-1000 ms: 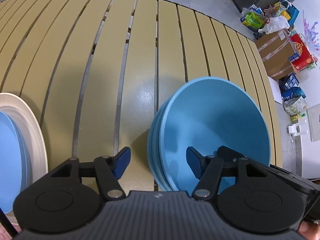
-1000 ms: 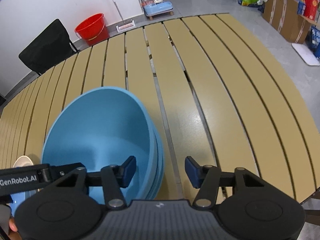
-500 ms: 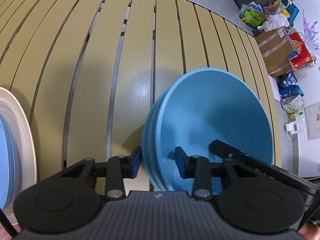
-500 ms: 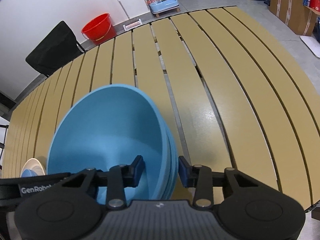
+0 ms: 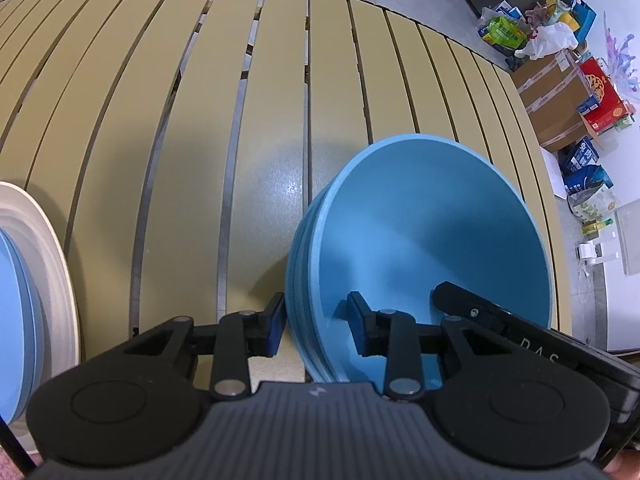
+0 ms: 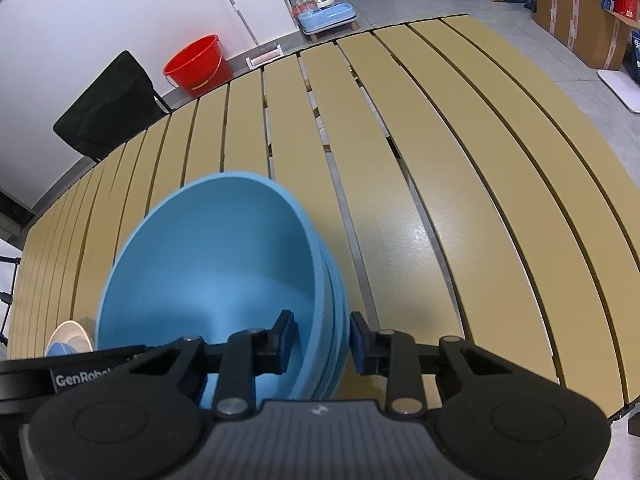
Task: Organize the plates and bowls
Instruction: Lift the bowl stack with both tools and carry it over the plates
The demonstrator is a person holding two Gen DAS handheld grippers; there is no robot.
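Note:
A stack of several nested blue bowls [image 5: 432, 232] [image 6: 216, 264] stands on the slatted tan table [image 5: 192, 140]. My left gripper [image 5: 316, 326] straddles the stack's left rim, one pad against the outer wall and the other inside the top bowl, shut on it. On the opposite rim sits my right gripper [image 6: 322, 340], its jaws closing with the stacked rims pinched between the pads. A white plate [image 5: 48, 264] with a blue plate [image 5: 16, 312] on it lies at the far left; the right wrist view shows that white plate [image 6: 74, 334] small.
The table's far edge [image 6: 360, 36] curves away, with bare slats beyond the bowls. On the floor behind are a red bucket [image 6: 196, 62], a black chair [image 6: 108, 108], a blue pet feeder [image 6: 324, 12] and cardboard boxes [image 5: 556, 96].
Both grippers' jaws have narrowed from wide apart to pinching the bowl stack's rim on opposite sides. Neither hand has shifted noticeably.

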